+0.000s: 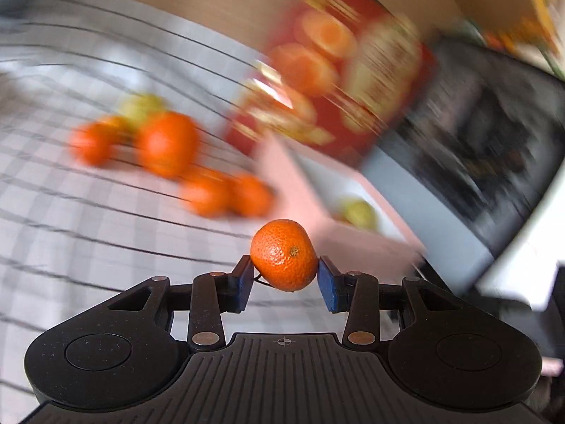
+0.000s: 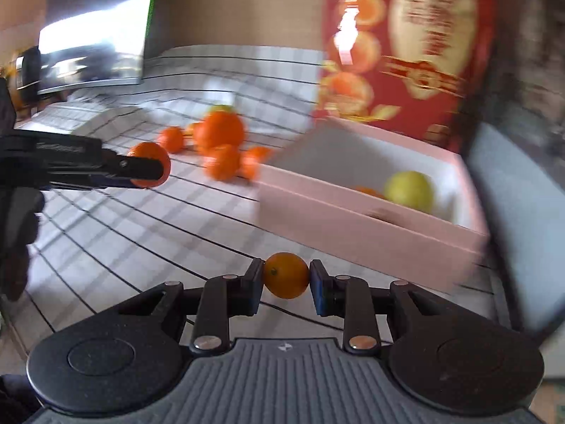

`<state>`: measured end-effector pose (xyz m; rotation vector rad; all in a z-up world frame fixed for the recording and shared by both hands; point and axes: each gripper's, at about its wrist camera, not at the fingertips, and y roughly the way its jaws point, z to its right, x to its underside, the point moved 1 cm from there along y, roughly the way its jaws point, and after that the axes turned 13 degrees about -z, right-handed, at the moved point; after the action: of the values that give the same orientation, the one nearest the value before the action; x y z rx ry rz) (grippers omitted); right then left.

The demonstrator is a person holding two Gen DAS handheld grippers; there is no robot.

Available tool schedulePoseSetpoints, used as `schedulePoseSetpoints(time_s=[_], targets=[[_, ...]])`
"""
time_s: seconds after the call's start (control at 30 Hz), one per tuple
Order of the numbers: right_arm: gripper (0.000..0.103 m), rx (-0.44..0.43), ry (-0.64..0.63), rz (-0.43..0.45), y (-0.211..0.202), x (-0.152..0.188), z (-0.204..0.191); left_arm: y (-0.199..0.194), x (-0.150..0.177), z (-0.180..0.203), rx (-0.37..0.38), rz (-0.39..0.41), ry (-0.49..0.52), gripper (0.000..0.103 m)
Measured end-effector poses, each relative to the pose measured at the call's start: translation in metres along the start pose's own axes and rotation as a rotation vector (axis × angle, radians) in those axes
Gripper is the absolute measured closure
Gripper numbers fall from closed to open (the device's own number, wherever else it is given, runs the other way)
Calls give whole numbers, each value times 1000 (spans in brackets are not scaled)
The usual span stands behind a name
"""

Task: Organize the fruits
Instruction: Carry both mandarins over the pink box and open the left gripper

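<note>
Checked cloth (image 2: 141, 240), loose oranges (image 2: 222, 130), pink box (image 2: 353, 233)

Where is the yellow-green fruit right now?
In the right wrist view, the yellow-green fruit lies inside the pink box, toward its right end, below the red carton.

checked tablecloth (image 2: 123, 233), tan wall (image 2: 197, 17), dark screen (image 2: 91, 49).

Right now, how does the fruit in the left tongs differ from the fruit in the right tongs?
The mandarin in the left tongs looks larger and deeper orange with pebbly skin; the small orange in the right tongs is smaller, smoother and more yellow-orange. The first shows its stem scar facing the camera, the second at its left side. Both are clamped between blue pads.
</note>
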<state>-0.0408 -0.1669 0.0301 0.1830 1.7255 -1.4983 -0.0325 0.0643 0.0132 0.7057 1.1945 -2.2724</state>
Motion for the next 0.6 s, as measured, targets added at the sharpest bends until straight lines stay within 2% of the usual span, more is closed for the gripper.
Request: schedulePoseSetpoints(time_s=[0.07,0.1,0.2,0.3,0.4,0.5,0.6], targets=[[76,32,20,7,-10,4,12,11,-11,26,47,-61,58,59],[76,41,31,19,-17,3,18,12,-16,37,65,-61,77,58],[76,66,56,97,-45,-7,33,0,-47,69,61,46,149,58],[76,142,64,212,-75,-32,42,-10,-79,88,29,150,158,58],[76,177,116,279,-97,-63,55,-8,-105,96,-20,187,158,58],[76,221,153,318,-109,-94,64,8,-123,99,-67,155,152,58],[76,257,175,329,-113,-118,70,29,-134,93,-69,86,124,58]])
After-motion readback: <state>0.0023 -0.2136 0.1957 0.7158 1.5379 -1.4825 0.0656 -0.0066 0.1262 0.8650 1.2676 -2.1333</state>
